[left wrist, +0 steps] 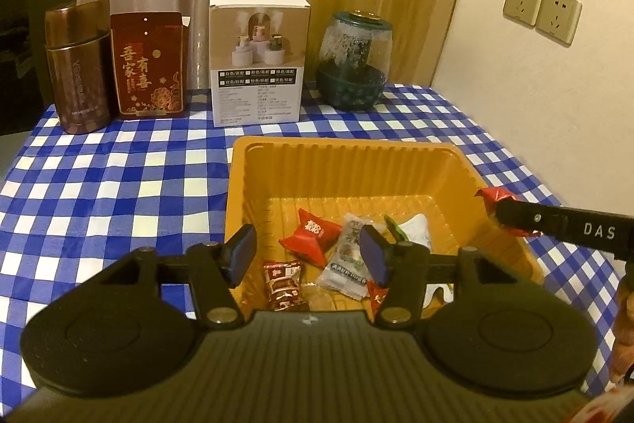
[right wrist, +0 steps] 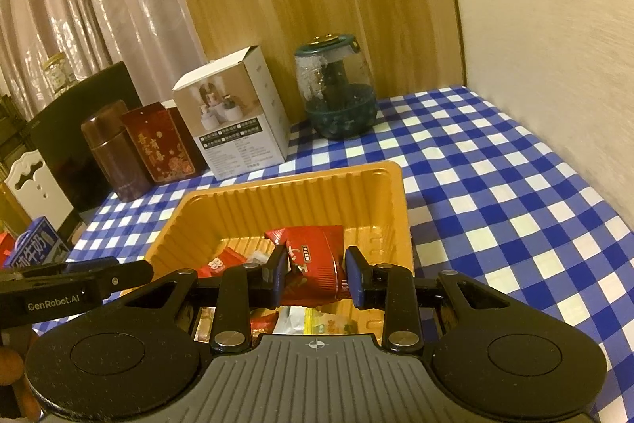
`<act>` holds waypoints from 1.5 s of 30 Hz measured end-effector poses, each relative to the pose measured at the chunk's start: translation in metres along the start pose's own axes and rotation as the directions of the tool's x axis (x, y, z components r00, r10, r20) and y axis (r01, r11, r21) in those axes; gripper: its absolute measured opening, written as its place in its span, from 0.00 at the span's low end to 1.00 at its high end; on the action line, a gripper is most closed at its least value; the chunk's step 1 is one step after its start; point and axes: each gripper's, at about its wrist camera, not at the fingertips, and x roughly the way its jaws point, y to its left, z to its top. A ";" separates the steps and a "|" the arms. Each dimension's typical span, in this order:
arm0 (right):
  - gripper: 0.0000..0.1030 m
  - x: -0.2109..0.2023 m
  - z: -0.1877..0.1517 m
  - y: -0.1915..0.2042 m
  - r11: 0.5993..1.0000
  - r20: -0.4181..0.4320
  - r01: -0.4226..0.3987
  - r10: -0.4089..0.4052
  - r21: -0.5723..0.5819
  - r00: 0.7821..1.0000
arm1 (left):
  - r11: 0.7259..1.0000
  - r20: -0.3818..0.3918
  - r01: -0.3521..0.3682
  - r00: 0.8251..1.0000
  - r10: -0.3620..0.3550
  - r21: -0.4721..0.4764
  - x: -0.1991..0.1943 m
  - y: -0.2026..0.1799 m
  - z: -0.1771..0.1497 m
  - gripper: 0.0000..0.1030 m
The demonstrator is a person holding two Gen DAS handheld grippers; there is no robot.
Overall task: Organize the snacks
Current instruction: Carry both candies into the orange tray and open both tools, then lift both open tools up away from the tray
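An orange plastic tray (left wrist: pixel 344 141) stands on the blue-and-white checked tablecloth. Several wrapped snacks lie in it: a red triangular packet (left wrist: pixel 311 234), a clear packet with green print (left wrist: pixel 346 256) and a small dark red packet (left wrist: pixel 282 280). My left gripper (left wrist: pixel 309 244) hangs open over the tray's near side, and nothing is between its pads. My right gripper (right wrist: pixel 317 268) is shut on a red ribbed snack packet (right wrist: pixel 313 248), held above the tray (right wrist: pixel 301 177). In the left wrist view that packet (left wrist: pixel 493 195) shows at the tray's right rim.
Along the back stand a brown tin (left wrist: pixel 79 66), a red gift box (left wrist: pixel 148 66), a white product box (left wrist: pixel 257 62) and a green-based glass jar (left wrist: pixel 354 62). A wall runs along the table's right side. A blue milk carton (right wrist: pixel 35 244) sits off the left edge.
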 end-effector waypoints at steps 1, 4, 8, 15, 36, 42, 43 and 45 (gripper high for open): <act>0.31 0.000 0.000 0.000 1.000 0.000 -0.001 0.001 0.001 1.000 | 1.000 -0.004 -0.001 1.000 0.001 0.002 0.001 0.000 0.000 0.52; 0.31 0.000 0.001 -0.001 1.000 0.005 0.005 -0.005 0.004 1.000 | 1.000 -0.015 0.001 1.000 -0.001 0.003 0.001 -0.002 -0.001 0.52; 0.31 -0.001 0.002 -0.002 1.000 0.016 0.016 -0.016 0.017 1.000 | 1.000 -0.017 0.002 1.000 -0.002 0.013 0.002 -0.003 -0.001 0.52; 0.32 -0.001 0.003 0.001 1.000 0.025 0.010 -0.011 0.011 1.000 | 1.000 -0.017 0.001 1.000 -0.001 0.006 0.001 -0.002 -0.001 0.52; 0.61 -0.007 0.008 -0.013 0.996 0.057 0.016 -0.021 0.089 0.998 | 1.000 -0.025 -0.002 1.000 0.003 0.018 0.002 -0.002 -0.003 0.52; 0.61 -0.010 0.008 -0.013 0.996 0.063 0.021 -0.027 0.090 0.998 | 1.000 -0.028 -0.003 1.000 0.004 0.022 0.001 -0.003 -0.003 0.53; 0.61 -0.011 0.008 -0.013 0.996 0.064 0.021 -0.027 0.090 0.998 | 1.000 -0.027 -0.004 1.000 0.004 0.023 0.001 -0.003 -0.003 0.53; 0.61 -0.013 0.007 -0.013 0.996 0.069 0.022 -0.028 0.088 0.997 | 1.000 -0.023 -0.004 1.000 0.005 0.024 -0.002 -0.003 -0.003 0.54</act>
